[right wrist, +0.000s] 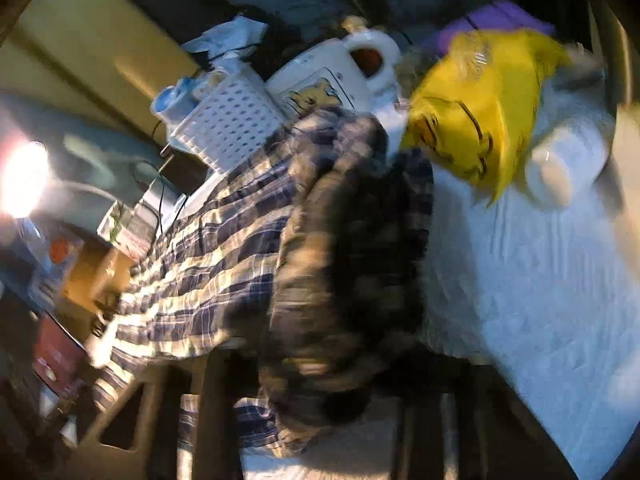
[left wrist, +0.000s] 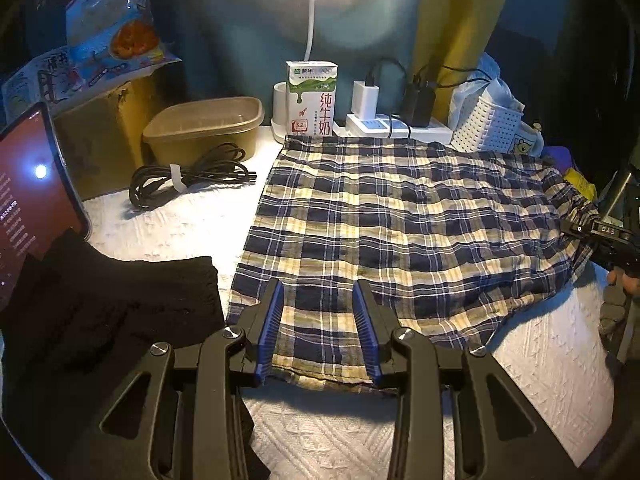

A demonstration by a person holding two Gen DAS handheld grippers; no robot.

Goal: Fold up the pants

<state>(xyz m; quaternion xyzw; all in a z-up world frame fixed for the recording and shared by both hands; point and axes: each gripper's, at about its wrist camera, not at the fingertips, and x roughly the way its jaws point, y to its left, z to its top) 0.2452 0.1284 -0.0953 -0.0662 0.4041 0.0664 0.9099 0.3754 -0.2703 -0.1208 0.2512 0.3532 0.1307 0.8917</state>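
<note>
Plaid navy-and-cream cotton pants (left wrist: 384, 232) lie spread on our white textured desk (left wrist: 180, 232). Our left gripper (left wrist: 319, 328) hovers over the near hem, jaws spread and empty. Our right gripper (left wrist: 600, 236) seems to pinch the bunched waistband; blur hides its jaws. We should lift evenly, keeping edges aligned.

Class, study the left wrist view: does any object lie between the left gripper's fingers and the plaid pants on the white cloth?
Nothing visible does. The left gripper sits open directly over the near hem of the plaid pants. The black garment lies to the side, and the coiled cable lies farther back, both clear of the pants.
</note>
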